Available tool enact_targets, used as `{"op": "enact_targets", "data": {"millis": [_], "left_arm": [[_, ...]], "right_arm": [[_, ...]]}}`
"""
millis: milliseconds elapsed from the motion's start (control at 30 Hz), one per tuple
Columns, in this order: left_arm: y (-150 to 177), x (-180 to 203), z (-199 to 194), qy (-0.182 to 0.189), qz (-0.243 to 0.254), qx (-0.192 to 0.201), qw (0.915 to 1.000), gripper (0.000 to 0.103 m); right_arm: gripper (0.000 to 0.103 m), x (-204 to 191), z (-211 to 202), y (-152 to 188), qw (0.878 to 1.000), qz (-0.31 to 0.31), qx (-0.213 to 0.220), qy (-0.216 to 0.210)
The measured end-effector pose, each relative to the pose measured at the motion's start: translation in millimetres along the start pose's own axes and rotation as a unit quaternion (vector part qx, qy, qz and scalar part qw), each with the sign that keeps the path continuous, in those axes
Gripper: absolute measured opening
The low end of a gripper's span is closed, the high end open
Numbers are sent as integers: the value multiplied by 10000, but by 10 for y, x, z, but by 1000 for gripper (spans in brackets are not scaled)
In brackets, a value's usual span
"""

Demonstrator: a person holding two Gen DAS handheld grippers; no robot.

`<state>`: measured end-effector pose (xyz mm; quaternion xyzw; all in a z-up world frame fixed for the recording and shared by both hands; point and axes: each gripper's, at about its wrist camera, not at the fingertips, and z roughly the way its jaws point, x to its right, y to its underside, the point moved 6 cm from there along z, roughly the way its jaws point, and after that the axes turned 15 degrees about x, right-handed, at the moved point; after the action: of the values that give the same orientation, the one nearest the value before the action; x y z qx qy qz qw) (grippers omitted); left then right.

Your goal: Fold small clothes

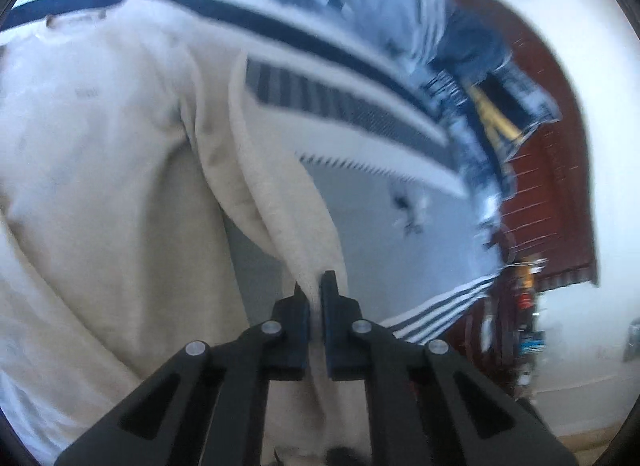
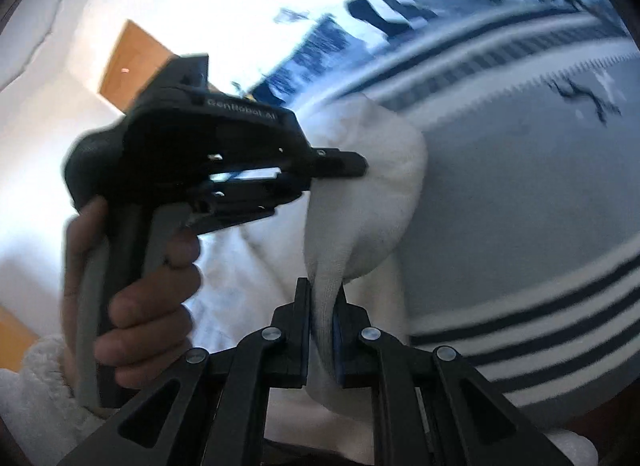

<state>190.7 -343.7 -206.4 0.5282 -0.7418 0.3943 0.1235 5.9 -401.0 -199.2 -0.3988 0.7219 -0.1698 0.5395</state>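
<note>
My left gripper [image 1: 316,298] is pinched tight on a fold of the cream garment [image 1: 104,169], the cloth squeezed into the thin slot between its black fingers [image 1: 334,306]. From that pinch the garment rises in a taut ridge and spreads wide up and to the left, filling most of that side of the left wrist view. My right gripper [image 2: 324,306] is likewise clamped on a bunched edge of the same cream garment [image 2: 360,201], which stands up from the jaws in a rounded hump.

Just beyond that hump, in the right wrist view, my left gripper [image 2: 352,165] comes in from the left with its tip against the cloth, and the person's left hand [image 2: 148,306] wraps its grey handle. A fluffy white sleeve [image 2: 36,378] shows below that hand.

Under and behind the garment lies a grey spread with navy and white stripes [image 1: 360,105], running out to the right of it. Past the spread, farther right, is a dark red panel [image 1: 560,193] against a white wall [image 1: 592,65]. Everything far off is blurred.
</note>
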Motion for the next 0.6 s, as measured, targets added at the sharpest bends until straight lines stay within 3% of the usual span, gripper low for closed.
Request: {"op": "enact_targets", "data": {"millis": [100,200,300,333,367,400,433,533,600], "left_arm": [[-234,-282,-460,235,-375,284,9986,5],[-398,-734,-868,122,-582,622,9963,5],[-387,-1455,-1037,-300,-848,648,9938,6],[-351,-1636,-1016,-481,-883,611,9930,6],[-302,-1946,-1007,-898,-885,572,9904,6],[-229,-2283,-1005,-1391,-923,555,9844,6],[-140,-2506,-1005,-1628,-1018,528,9800,6],[92,-2931,-1058,-1709,-1466,283,9739,6],[82,-2915,-1153,-1604,-1344,401,9770,6]], "right_arm": [[10,-456,107,-136,9993,-134,-62,-346],[10,-892,409,-33,9963,-377,-348,-696],[12,-1196,828,309,9911,-611,-829,-847],[13,-1224,964,433,9901,-571,-974,-835],[23,-1214,1143,597,9880,-481,-1196,-852],[40,-1184,1308,772,9854,-403,-1444,-803],[46,-1125,1411,913,9837,-337,-1634,-676],[49,-932,1534,1107,9792,-71,-1959,-515],[49,-788,1554,985,9804,45,-1941,-338]]}}
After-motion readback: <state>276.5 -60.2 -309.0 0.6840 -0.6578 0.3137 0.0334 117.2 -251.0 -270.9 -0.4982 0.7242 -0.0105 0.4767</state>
